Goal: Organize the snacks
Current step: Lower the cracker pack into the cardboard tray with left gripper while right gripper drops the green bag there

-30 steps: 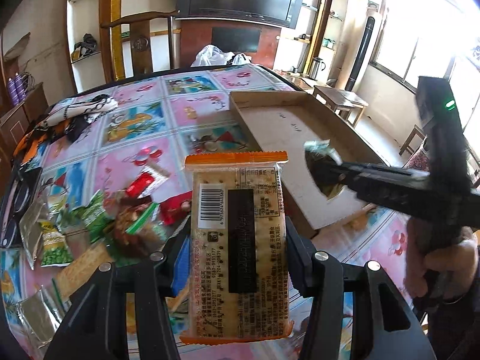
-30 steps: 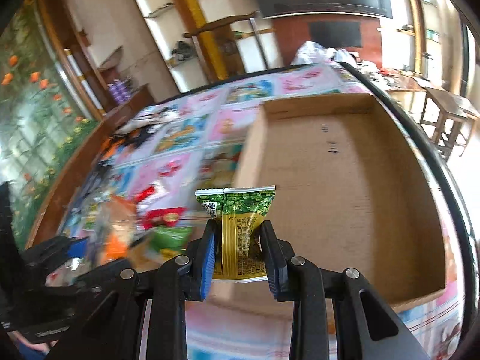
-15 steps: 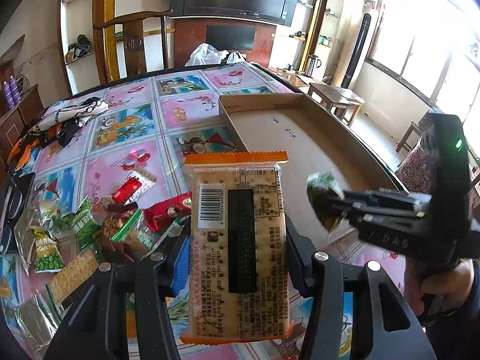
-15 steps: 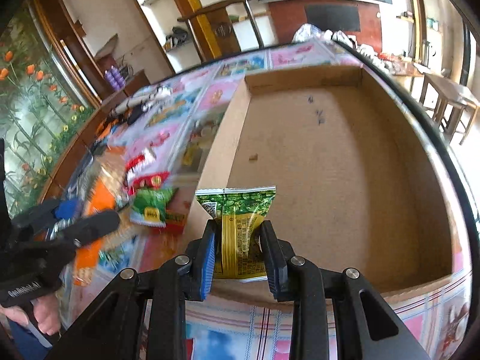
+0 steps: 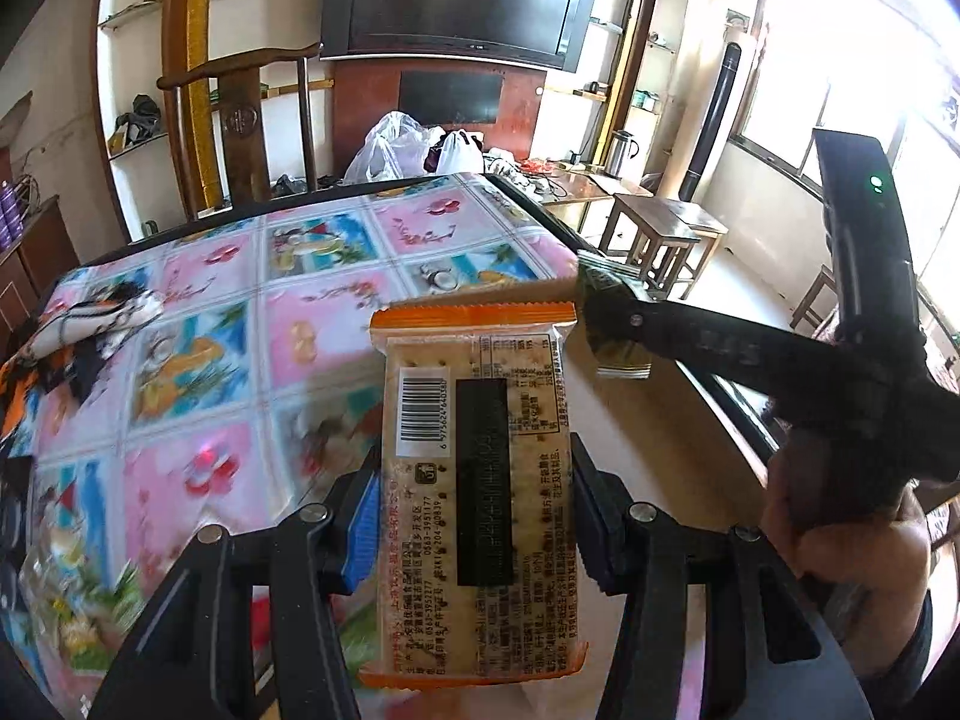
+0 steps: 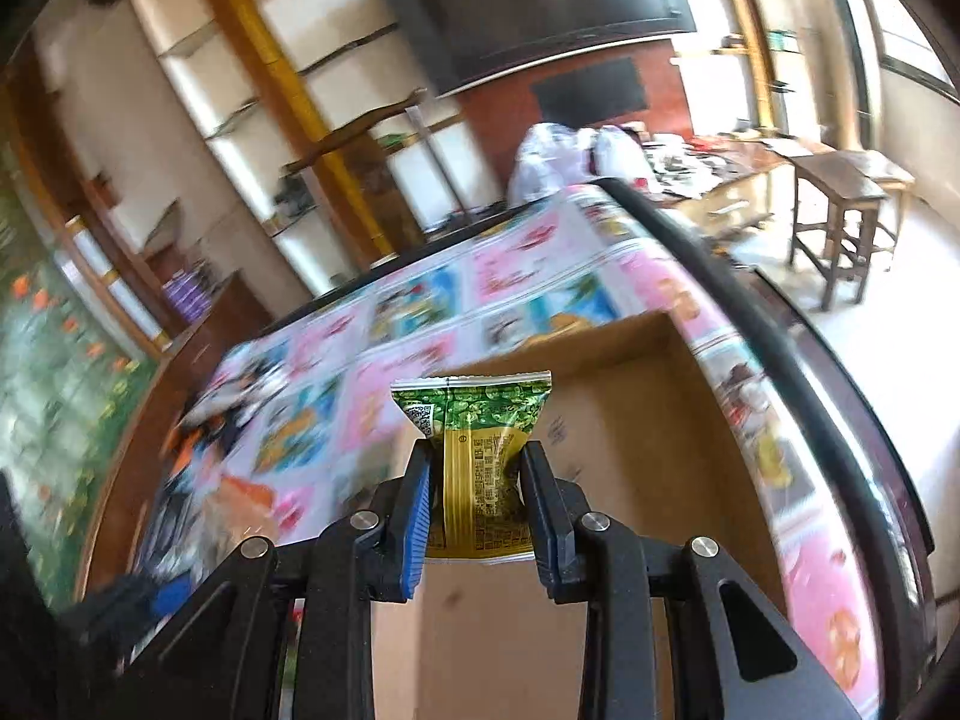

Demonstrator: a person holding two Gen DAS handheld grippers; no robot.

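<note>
My left gripper [image 5: 474, 516] is shut on an orange-edged cracker packet [image 5: 477, 480], held upright above the table. My right gripper [image 6: 477, 504] is shut on a small green and gold snack packet [image 6: 480, 456] and holds it over the open cardboard box [image 6: 660, 480]. In the left wrist view the right gripper [image 5: 606, 324] reaches in from the right with its green packet [image 5: 618, 354] over the box floor [image 5: 648, 438]. Loose snack packets [image 5: 66, 612] lie blurred at the table's lower left.
The table has a colourful patterned cloth [image 5: 228, 324]. Dark and orange cloth items [image 5: 66, 348] lie at its left edge. A wooden chair [image 5: 240, 120] and white plastic bags [image 5: 408, 144] stand behind the table. Wooden stools [image 5: 660, 240] stand right of it.
Both grippers have tilted up and moved further over the box, each still holding its packet. The snack pile has slid to the lower left of the left wrist view.
</note>
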